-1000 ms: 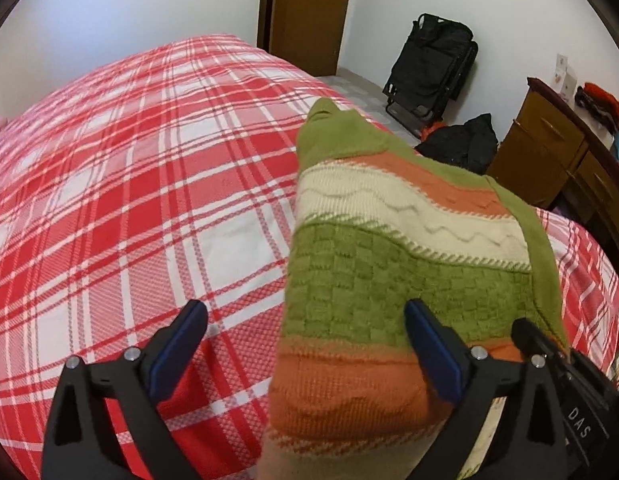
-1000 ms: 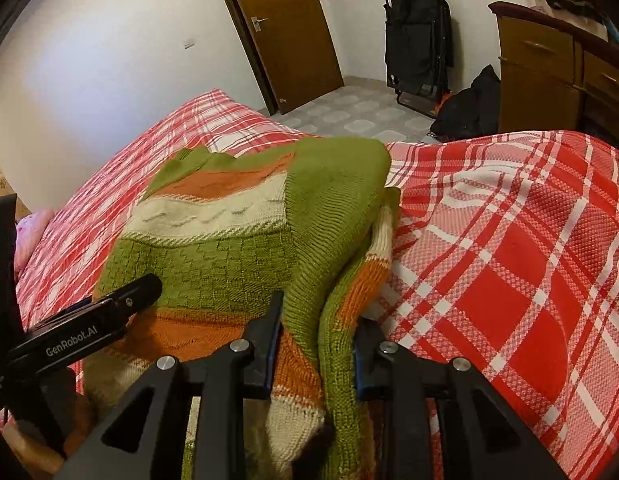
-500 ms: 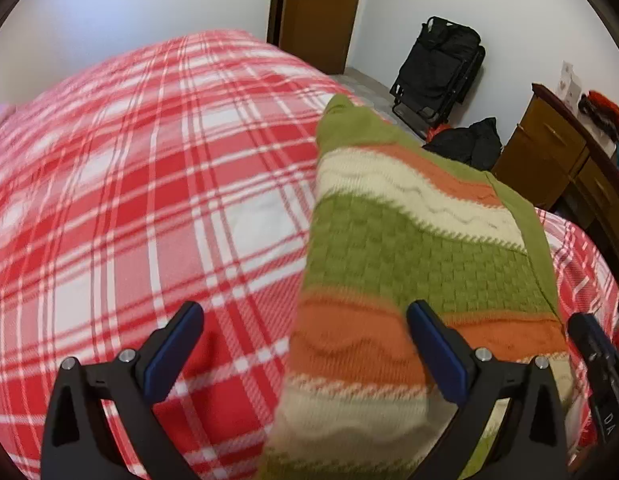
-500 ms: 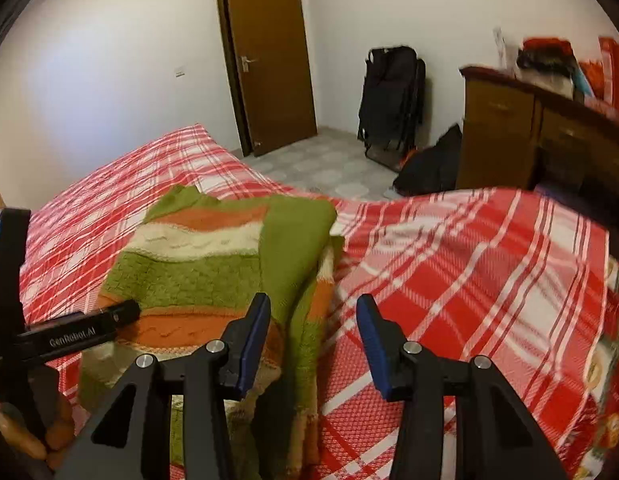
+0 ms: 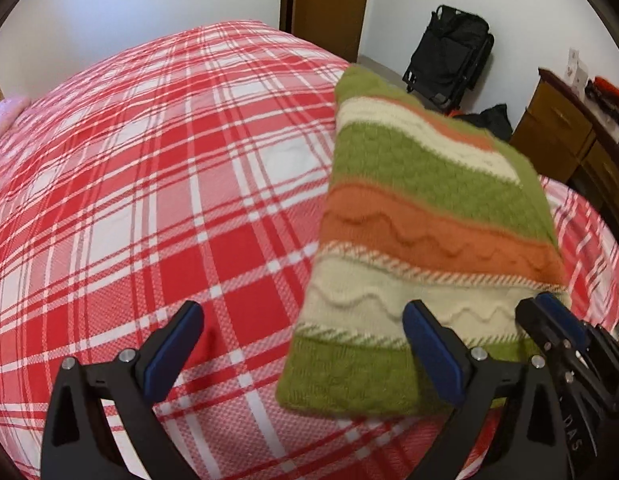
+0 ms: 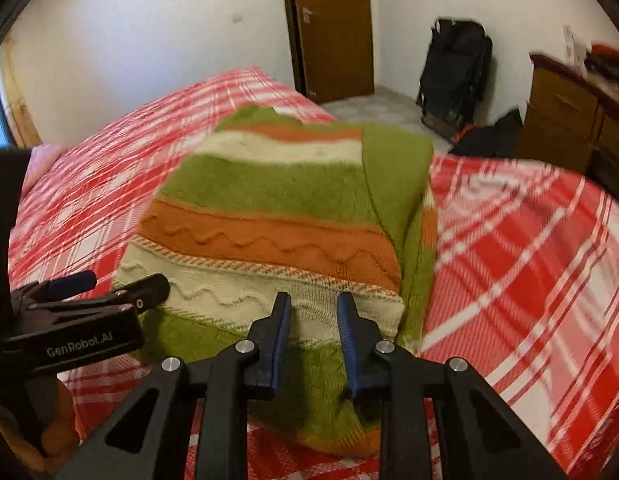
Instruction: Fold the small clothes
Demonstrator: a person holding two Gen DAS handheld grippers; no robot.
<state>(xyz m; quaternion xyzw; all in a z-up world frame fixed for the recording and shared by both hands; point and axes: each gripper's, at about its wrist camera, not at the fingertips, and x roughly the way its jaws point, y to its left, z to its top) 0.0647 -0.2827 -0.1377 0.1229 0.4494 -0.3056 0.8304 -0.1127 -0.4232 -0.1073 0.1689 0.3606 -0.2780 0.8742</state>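
A folded knit sweater (image 5: 425, 248) with green, orange and cream stripes lies on the red plaid bed (image 5: 149, 184). It also shows in the right wrist view (image 6: 277, 220). My left gripper (image 5: 305, 340) is wide open and empty, hovering at the sweater's near left edge. My right gripper (image 6: 312, 320) is open with a narrow gap, empty, just above the sweater's near edge. The right gripper shows at the lower right of the left wrist view (image 5: 557, 328); the left gripper shows at the left of the right wrist view (image 6: 109, 292).
A wooden dresser (image 5: 569, 136) with clothes on top stands right of the bed. A black folded stroller (image 5: 449, 60) and dark bag (image 5: 489, 120) sit on the floor by a brown door (image 5: 325, 0). A pink item (image 5: 5, 116) lies at the bed's far left.
My right gripper let go of the sweater's folded edge and drew back. Both grippers pulled back toward the near side, so more of the sweater's lower stripes show.
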